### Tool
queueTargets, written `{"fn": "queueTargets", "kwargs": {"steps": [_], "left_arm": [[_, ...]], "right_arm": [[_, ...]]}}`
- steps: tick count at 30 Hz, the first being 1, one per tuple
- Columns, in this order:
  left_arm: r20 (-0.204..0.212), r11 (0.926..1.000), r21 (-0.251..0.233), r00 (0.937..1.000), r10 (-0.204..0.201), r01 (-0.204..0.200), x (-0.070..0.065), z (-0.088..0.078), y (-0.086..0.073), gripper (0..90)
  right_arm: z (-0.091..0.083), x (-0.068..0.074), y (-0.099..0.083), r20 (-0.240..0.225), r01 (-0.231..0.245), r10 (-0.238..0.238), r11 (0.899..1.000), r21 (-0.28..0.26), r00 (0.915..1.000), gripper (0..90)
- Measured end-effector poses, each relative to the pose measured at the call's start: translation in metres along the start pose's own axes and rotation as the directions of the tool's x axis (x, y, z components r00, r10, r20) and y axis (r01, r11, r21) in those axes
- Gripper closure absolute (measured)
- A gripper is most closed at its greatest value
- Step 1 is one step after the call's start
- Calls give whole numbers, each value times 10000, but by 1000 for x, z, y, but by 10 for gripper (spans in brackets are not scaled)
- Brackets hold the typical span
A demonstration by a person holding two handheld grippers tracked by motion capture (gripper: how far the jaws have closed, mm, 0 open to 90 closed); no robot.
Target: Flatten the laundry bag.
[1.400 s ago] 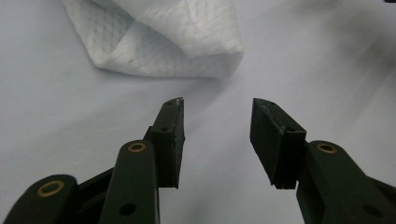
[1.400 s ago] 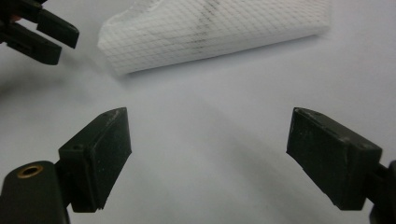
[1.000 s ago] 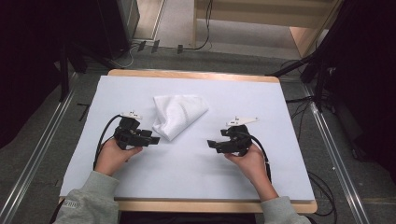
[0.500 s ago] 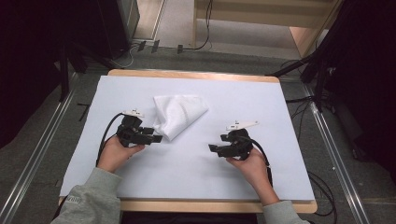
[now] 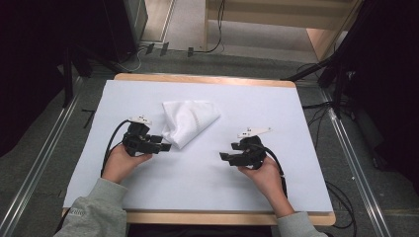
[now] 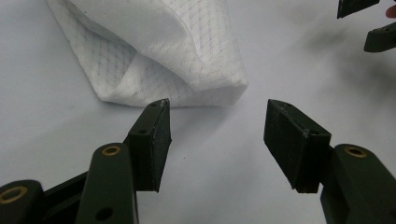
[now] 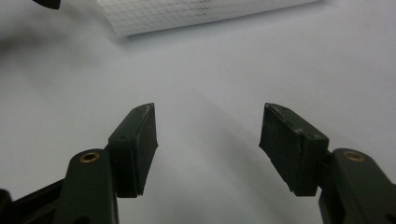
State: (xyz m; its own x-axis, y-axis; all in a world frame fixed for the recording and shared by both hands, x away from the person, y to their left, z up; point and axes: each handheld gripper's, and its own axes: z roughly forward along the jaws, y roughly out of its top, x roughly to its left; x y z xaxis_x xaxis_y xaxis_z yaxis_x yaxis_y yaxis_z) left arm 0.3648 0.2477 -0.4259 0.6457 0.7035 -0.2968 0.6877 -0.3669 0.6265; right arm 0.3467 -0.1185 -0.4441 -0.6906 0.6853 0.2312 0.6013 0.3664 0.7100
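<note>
A white folded cloth (image 5: 188, 121) lies on the white table cover, left of centre. My left gripper (image 5: 163, 146) rests low on the table, pointing right, its tips just short of the cloth's near corner (image 6: 163, 51). In the left gripper view the left gripper (image 6: 217, 105) is open; its jaws have just been opening and hold nothing. My right gripper (image 5: 225, 157) points left, well apart from the cloth. In its own view the right gripper (image 7: 208, 109) is open over bare table; its jaws have just been closing with nothing between them. The cloth's edge (image 7: 196, 14) lies farther off.
The white cover (image 5: 276, 113) spreads over a wooden table (image 5: 207, 79) with its edges on all sides. Black cables trail from both grippers toward the person. The right gripper's jaws (image 6: 369, 23) show at the top right of the left gripper view.
</note>
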Motion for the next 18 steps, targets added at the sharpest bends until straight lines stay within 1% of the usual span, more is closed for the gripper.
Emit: {"fn": "queueTargets", "kwargs": {"steps": [5, 6, 10, 13, 14, 18], "left_arm": [[27, 10000, 47, 10000, -32, 32, 0, 0, 0, 424], [21, 9999, 41, 10000, -97, 97, 0, -1, 0, 426], [49, 9998, 25, 9998, -177, 177, 1, -2, 0, 428], [44, 9998, 16, 9998, -215, 215, 1, -4, -2, 429], [18, 9998, 9, 9998, -223, 223, 1, -6, -4, 429], [-59, 9995, -64, 9995, -296, 296, 1, -9, -7, 429]], "right_arm": [[-1, 1, 1, -67, -181, 181, 9998, 30, 9998, 396], [-2, 1, 2, -88, -234, 235, 9997, 43, 9997, 398], [-2, 2, 2, -89, -239, 240, 9997, 72, 9997, 401], [-3, 5, 5, -148, -149, 149, 9999, 4, 9998, 406], [-3, 8, 8, -140, -35, 34, 10000, -34, 9999, 409], [1, 12, 14, -172, 110, -109, 9999, 36, 9998, 426]]}}
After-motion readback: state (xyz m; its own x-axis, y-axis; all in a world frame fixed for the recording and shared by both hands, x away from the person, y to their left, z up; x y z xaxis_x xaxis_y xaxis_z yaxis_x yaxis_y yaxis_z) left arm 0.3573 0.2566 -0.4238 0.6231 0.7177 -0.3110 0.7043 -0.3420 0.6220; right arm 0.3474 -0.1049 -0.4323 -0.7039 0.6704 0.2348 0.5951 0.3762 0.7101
